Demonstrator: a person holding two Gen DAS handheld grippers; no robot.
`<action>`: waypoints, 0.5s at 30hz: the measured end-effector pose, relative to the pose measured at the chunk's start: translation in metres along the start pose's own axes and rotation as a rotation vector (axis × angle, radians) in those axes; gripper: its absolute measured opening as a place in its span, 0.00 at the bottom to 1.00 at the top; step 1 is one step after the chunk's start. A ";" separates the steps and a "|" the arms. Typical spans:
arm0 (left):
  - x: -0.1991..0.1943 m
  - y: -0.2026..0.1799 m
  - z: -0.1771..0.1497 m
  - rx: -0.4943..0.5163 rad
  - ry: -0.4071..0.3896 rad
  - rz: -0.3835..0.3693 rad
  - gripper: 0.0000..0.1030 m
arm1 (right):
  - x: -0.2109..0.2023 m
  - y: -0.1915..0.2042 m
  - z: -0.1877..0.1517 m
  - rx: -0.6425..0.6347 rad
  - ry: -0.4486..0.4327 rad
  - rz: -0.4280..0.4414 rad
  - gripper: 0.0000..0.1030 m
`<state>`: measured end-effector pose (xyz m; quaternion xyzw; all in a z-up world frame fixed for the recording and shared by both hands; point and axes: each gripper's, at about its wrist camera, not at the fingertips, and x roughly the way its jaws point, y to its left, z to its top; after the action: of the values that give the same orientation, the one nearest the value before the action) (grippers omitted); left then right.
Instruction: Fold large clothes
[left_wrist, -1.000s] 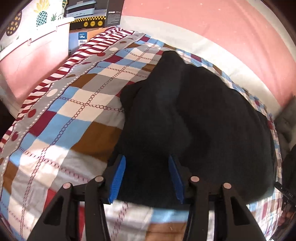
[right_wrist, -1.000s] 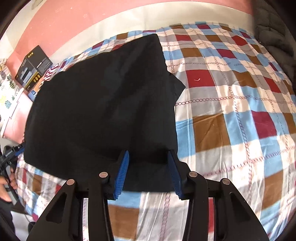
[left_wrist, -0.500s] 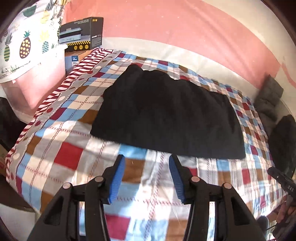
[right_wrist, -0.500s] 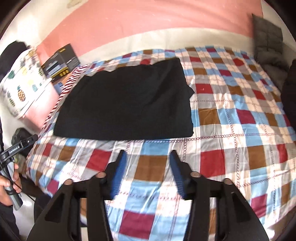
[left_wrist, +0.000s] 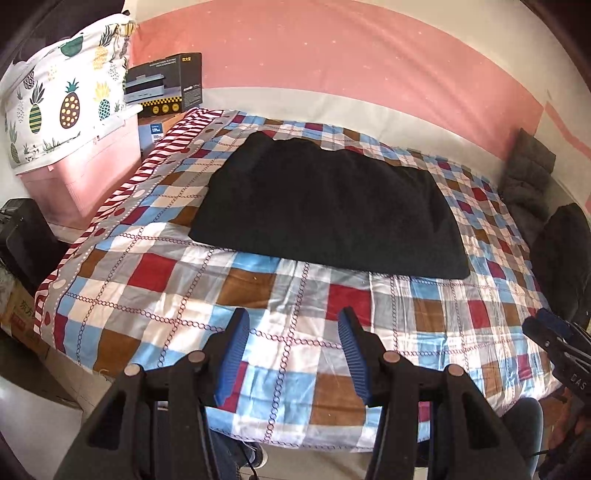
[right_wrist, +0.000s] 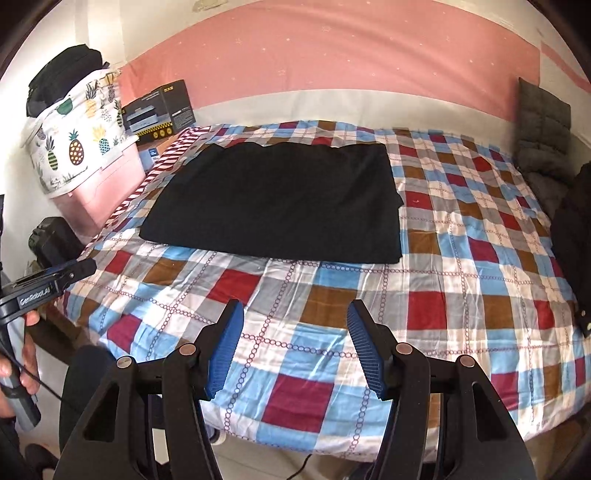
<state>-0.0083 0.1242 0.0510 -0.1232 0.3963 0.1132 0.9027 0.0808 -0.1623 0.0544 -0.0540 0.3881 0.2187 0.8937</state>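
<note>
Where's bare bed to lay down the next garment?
Free: the checked bedspread right of the black garment, up to the grey cushion, and the near strip between garment and open tongs. Crowded: left bedside, with pink bin and boxes.

The bed (left_wrist: 155, 291) is viewed by both wrist cameras from beyond its near edge, facing the far pink wall (right_wrist: 351, 55). The left view is set further left. The black garment (left_wrist: 325, 206) is shared, well apart from both.
</note>
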 end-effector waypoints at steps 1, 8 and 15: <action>-0.001 -0.002 -0.003 0.002 0.002 -0.002 0.51 | 0.000 0.000 -0.002 0.006 0.002 0.001 0.57; 0.001 -0.011 -0.010 0.022 0.007 0.027 0.51 | -0.001 0.006 -0.007 0.001 0.009 -0.011 0.57; 0.003 -0.013 -0.015 0.015 0.015 0.022 0.51 | 0.000 0.013 -0.008 -0.021 0.013 -0.015 0.57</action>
<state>-0.0132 0.1079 0.0408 -0.1131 0.4050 0.1193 0.8994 0.0700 -0.1526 0.0498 -0.0677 0.3911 0.2155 0.8922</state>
